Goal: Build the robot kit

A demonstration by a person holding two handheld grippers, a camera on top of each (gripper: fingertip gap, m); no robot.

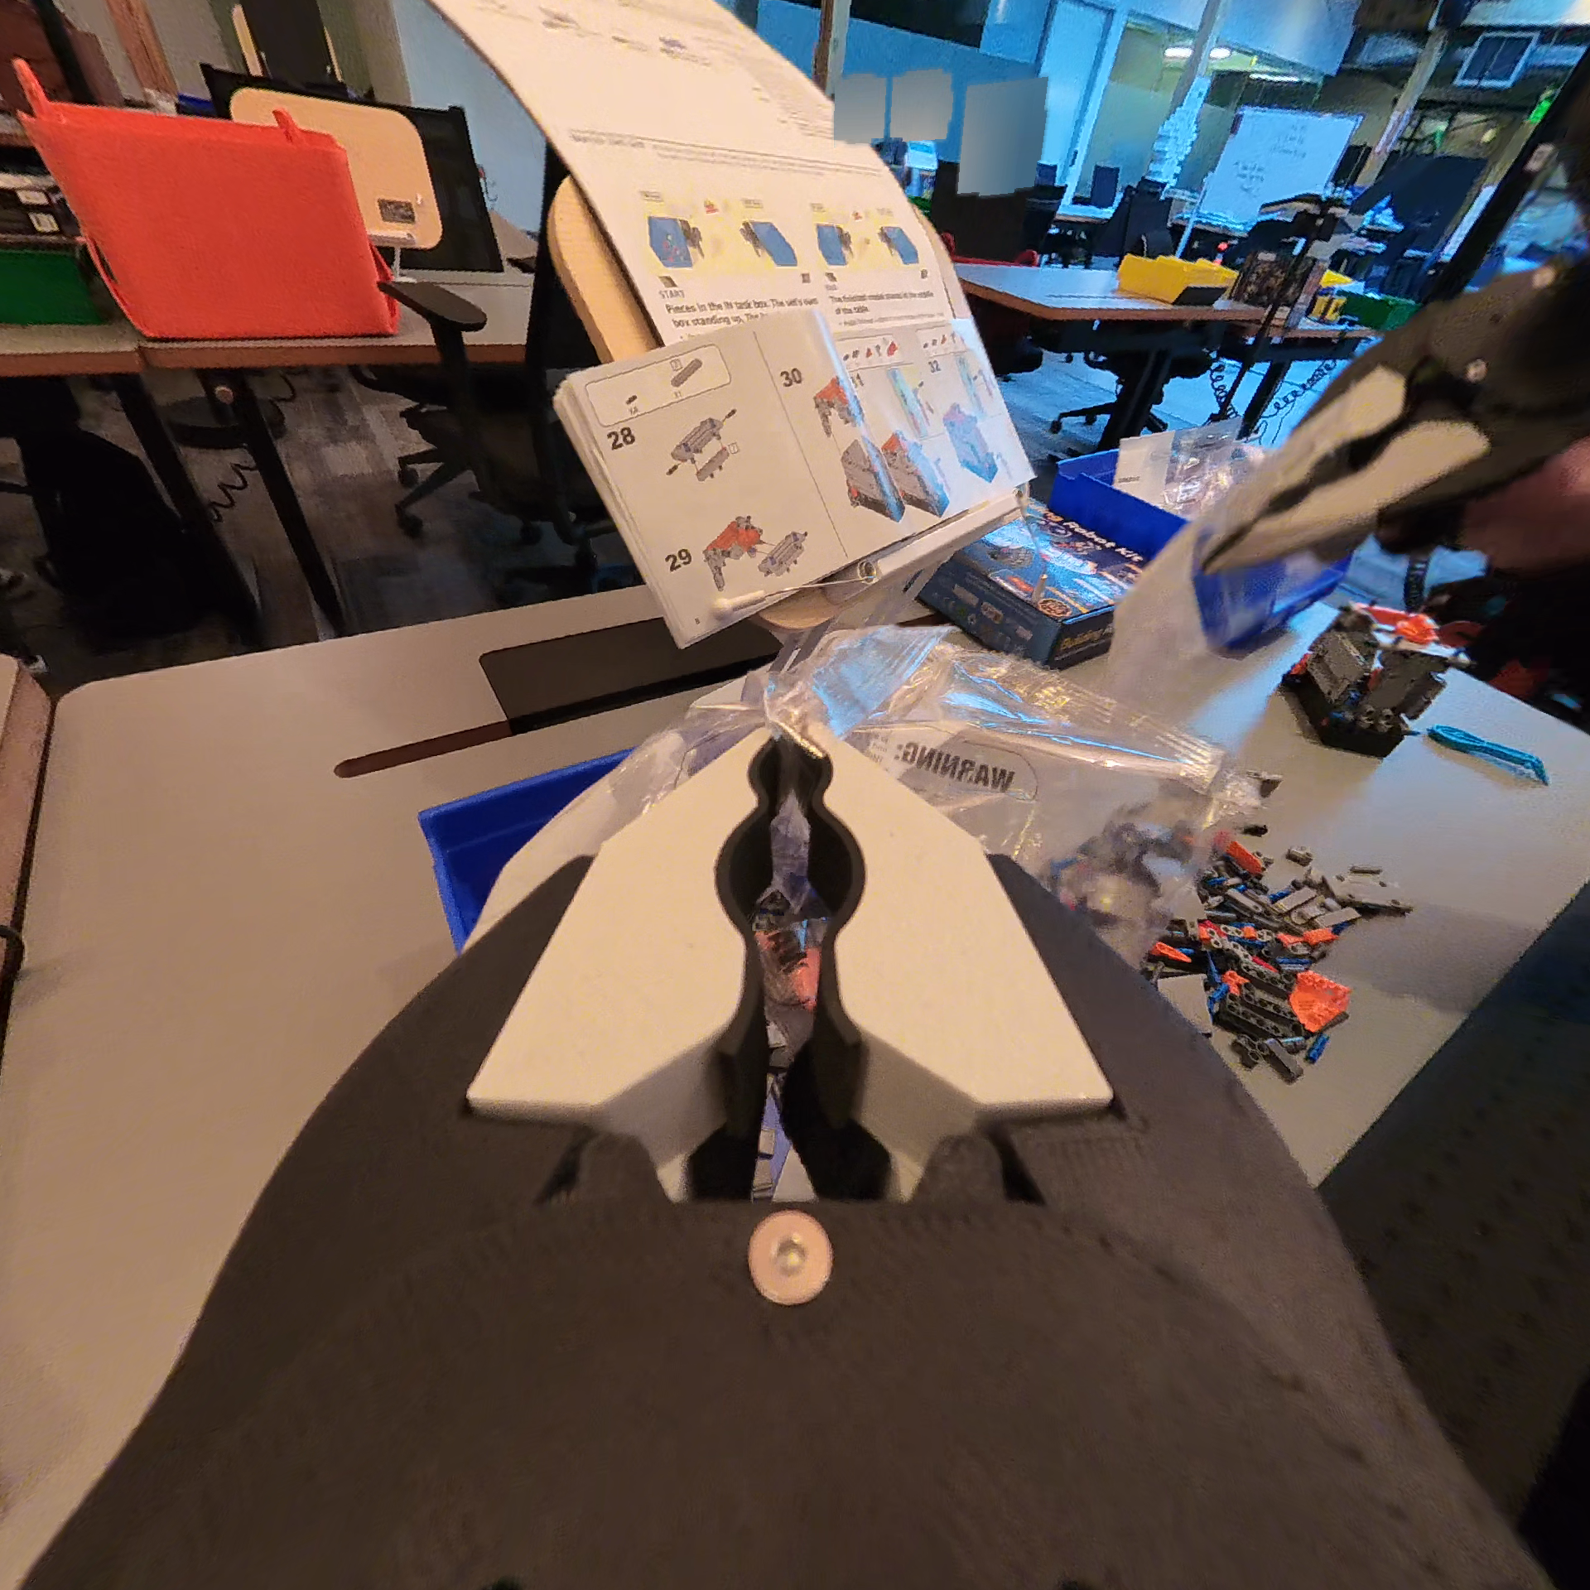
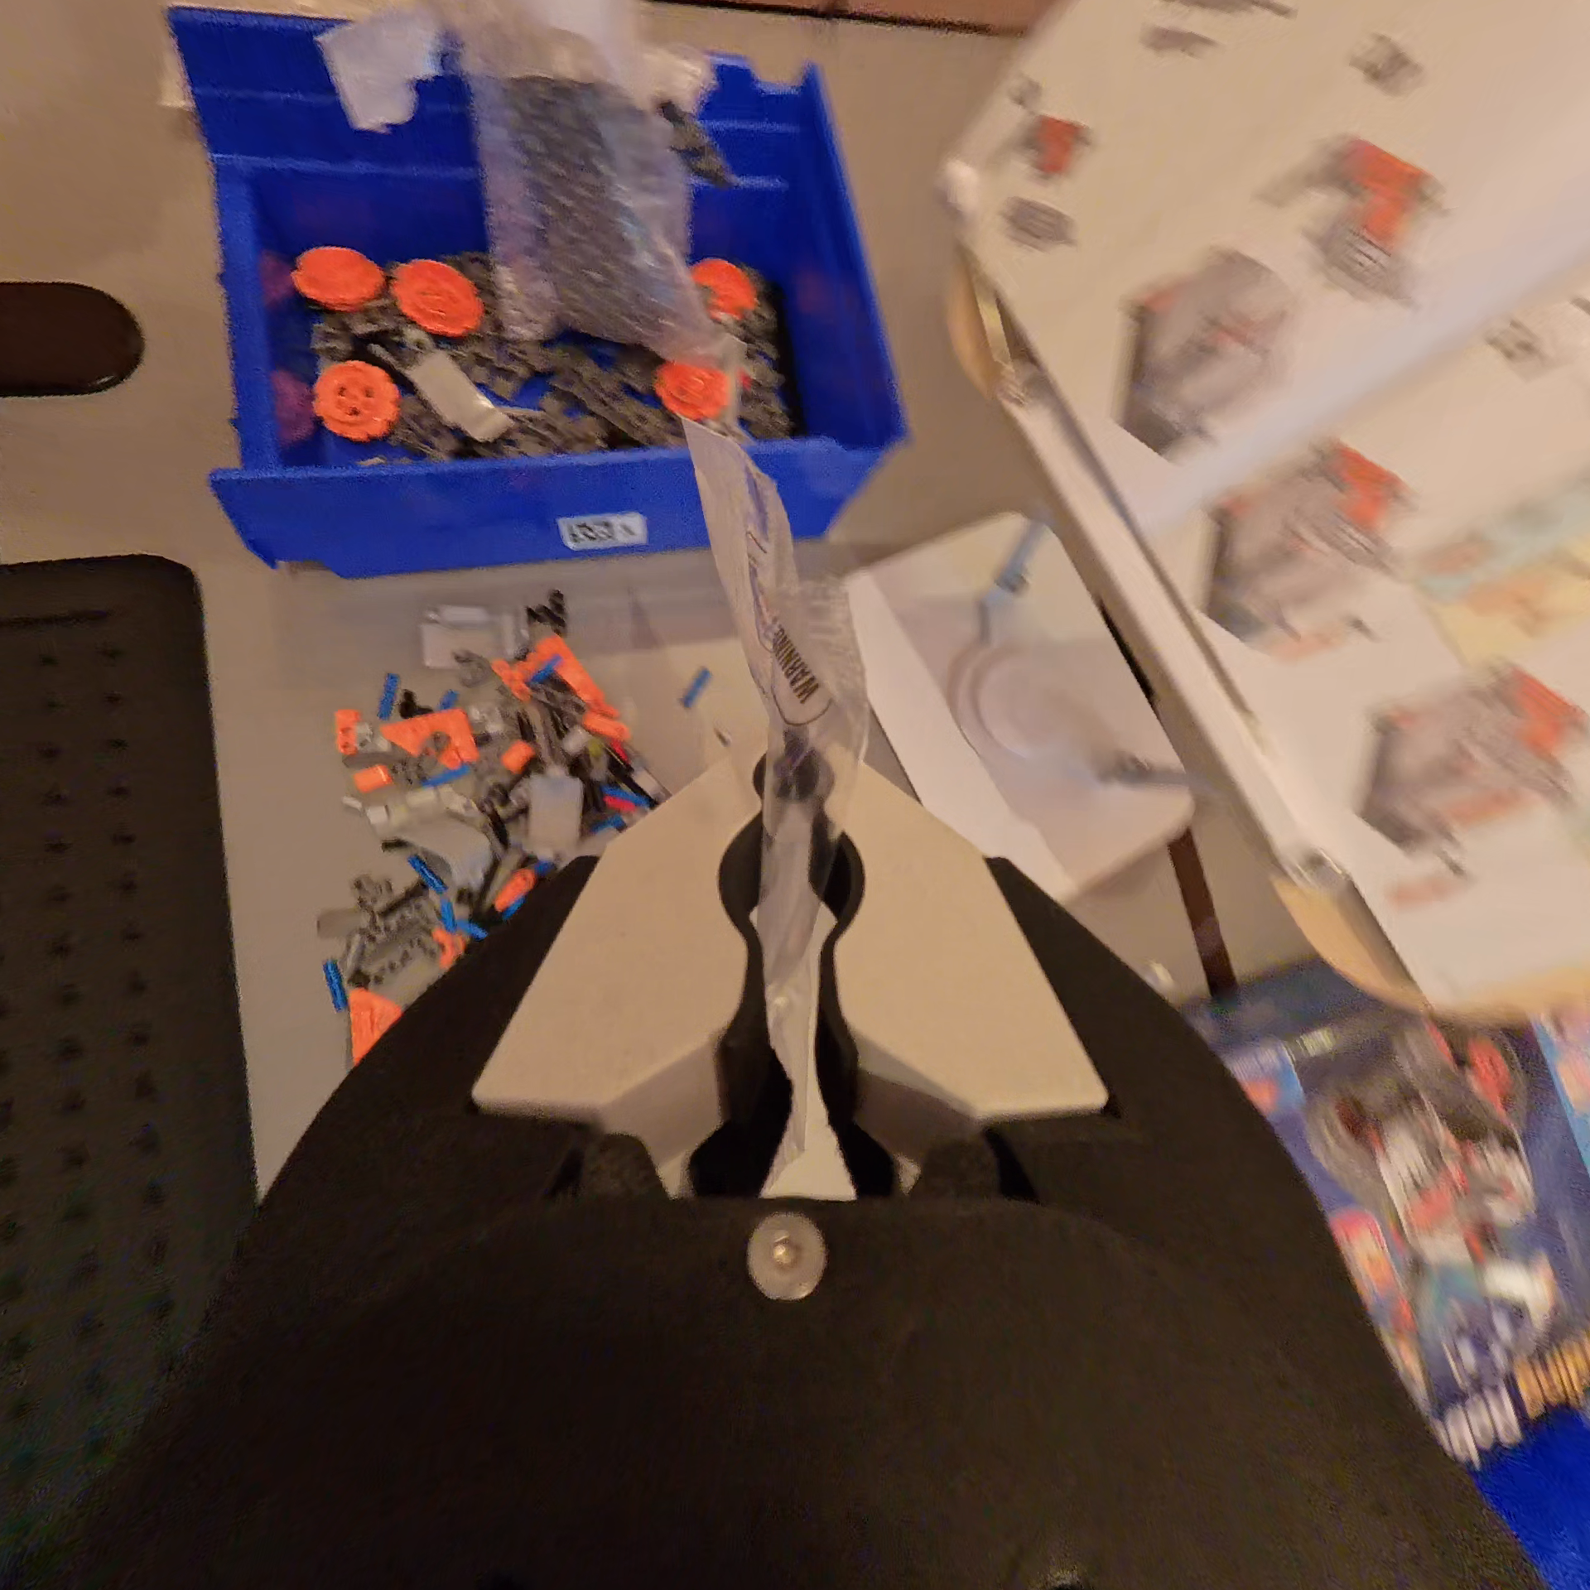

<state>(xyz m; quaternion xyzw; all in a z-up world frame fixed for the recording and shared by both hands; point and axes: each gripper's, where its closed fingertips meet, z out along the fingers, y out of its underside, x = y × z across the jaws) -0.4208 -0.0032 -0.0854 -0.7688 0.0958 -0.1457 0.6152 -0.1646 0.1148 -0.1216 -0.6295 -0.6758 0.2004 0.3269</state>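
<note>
A: What has the left gripper [image 1: 791, 757] got?

B: Its jaws are closed down to a narrow slit, pinching the crumpled edge of a clear plastic bag [image 1: 989, 731] right at the tips. The bag spreads ahead and to the right of it, and small pieces show through the film. A blue bin [image 1: 508, 826] sits just below and left of the jaws.

A: And the right gripper [image 2: 796, 774]?

B: Also closed, on a twisted strip of clear bag that runs the whole length of the gap between its fingers. From the tips the plastic rises ahead towards the bin, where a bag section with dark parts inside hangs above it. I cannot tell whether both grippers hold 1 and the same bag.

A: What is out of the bags?

B: A loose pile of parts [image 2: 482, 774], orange, grey and blue, lies on the table just left of the right gripper's fingers. In the bin ahead there are orange wheels [image 2: 434, 297] on dark pieces.

A: Anything else nearby?

B: An open instruction booklet [image 1: 774, 465] on a stand beyond the left gripper, a kit box [image 1: 1032, 594] behind the bag, and a partly built model [image 1: 1368, 680] far right.
</note>
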